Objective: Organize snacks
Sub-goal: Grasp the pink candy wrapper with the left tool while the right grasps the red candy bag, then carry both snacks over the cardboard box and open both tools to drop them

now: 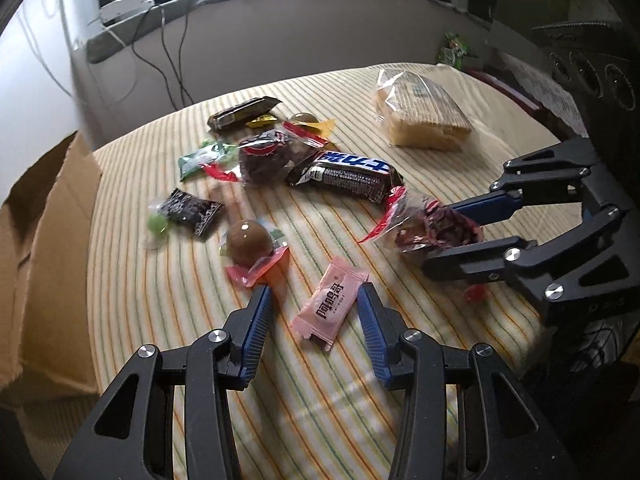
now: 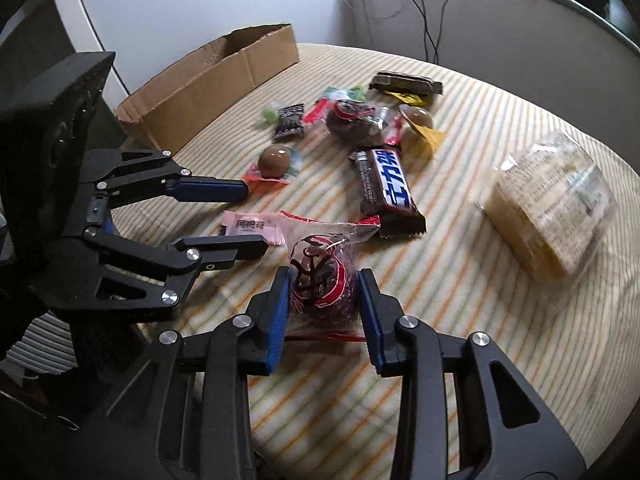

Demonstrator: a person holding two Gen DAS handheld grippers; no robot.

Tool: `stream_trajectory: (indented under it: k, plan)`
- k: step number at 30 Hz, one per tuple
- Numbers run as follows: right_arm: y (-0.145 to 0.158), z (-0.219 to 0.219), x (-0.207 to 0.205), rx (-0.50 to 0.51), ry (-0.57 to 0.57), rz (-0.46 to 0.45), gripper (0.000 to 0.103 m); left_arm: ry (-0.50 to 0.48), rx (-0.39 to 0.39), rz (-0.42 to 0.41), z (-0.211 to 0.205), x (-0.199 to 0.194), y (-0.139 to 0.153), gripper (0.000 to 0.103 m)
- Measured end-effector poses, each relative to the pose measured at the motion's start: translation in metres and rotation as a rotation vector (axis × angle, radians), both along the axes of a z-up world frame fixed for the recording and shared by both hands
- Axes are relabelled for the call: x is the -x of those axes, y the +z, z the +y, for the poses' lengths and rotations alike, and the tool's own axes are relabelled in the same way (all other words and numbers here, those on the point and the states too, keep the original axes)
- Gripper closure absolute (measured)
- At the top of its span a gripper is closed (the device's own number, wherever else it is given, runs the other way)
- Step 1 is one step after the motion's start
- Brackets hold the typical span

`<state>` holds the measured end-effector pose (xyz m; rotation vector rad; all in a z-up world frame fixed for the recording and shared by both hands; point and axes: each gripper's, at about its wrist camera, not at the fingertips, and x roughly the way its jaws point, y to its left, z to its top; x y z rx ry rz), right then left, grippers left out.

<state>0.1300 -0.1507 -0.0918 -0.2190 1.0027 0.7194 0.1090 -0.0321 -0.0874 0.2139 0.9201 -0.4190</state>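
Right tool (image 2: 323, 300) clenching on red-printed clear packet (image 2: 320, 276), pads pressing both sides for lift toward cardboard box (image 2: 208, 80). Left tool (image 1: 314, 312) released, straddling pink sachet (image 1: 328, 306) on striped table (image 1: 400, 380), pads not touching yet.

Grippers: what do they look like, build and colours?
Both match. The left gripper and right gripper have black plastic linkage arms with triangular cut-outs, round silver pivot screws, and blue ribbed pads on the fingers. No cables, sleeves or readable markings show.
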Motion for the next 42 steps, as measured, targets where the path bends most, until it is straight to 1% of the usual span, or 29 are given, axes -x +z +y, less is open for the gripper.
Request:
stream_trajectory:
  k: [1,2,4,5,6,7,10,11,13,17,22,25,31,34,42]
  plan:
    - [0.0,-0.001,0.0,0.001,-0.006,0.001,0.068,-0.005,-0.001,0.003,-0.001,-0.001,0.0,0.063]
    - [0.0,-0.002,0.0,-0.001,-0.01,0.002,0.068,-0.012,0.005,0.007,-0.002,-0.001,0.0,0.07]
    - [0.0,-0.004,0.0,-0.003,-0.015,0.006,0.068,-0.009,0.011,0.005,-0.004,0.0,0.0,0.073]
    - [0.0,-0.004,0.0,-0.002,-0.017,0.009,0.068,-0.013,0.012,0.003,-0.005,0.001,-0.001,0.08]
    - [-0.001,-0.003,-0.001,0.002,-0.021,0.009,0.066,-0.011,0.017,0.002,-0.006,0.002,-0.001,0.083]
    - [-0.002,-0.003,-0.001,0.01,-0.025,0.01,0.064,-0.007,0.023,0.003,-0.007,0.002,-0.002,0.084]
    - [-0.004,-0.002,0.0,0.019,-0.025,0.002,0.064,0.005,0.026,-0.001,-0.007,0.004,-0.002,0.084]
    - [-0.004,-0.002,0.0,0.019,-0.026,0.003,0.065,0.014,0.038,0.003,-0.006,0.004,-0.001,0.085]
    - [-0.004,-0.004,0.001,0.011,-0.036,0.007,0.068,0.024,0.05,0.002,-0.005,0.005,-0.001,0.085]
    - [0.0,-0.007,0.004,-0.005,-0.048,0.005,0.069,0.05,0.079,-0.007,-0.001,0.009,0.002,0.085]
    - [0.014,-0.004,0.008,-0.022,-0.052,-0.023,0.069,0.078,0.119,-0.03,0.008,0.012,0.012,0.085]
    - [0.024,0.003,0.008,-0.027,-0.047,-0.041,0.069,0.101,0.136,-0.059,0.017,0.015,0.022,0.085]
    - [0.039,0.026,0.002,-0.034,-0.031,-0.075,0.069,0.156,0.145,-0.127,0.044,0.015,0.045,0.085]
    - [0.048,0.042,-0.004,-0.047,-0.018,-0.089,0.069,0.198,0.148,-0.157,0.064,0.014,0.054,0.085]
    - [0.067,0.09,-0.018,-0.091,0.032,-0.115,0.069,0.314,0.12,-0.22,0.116,0.012,0.071,0.085]
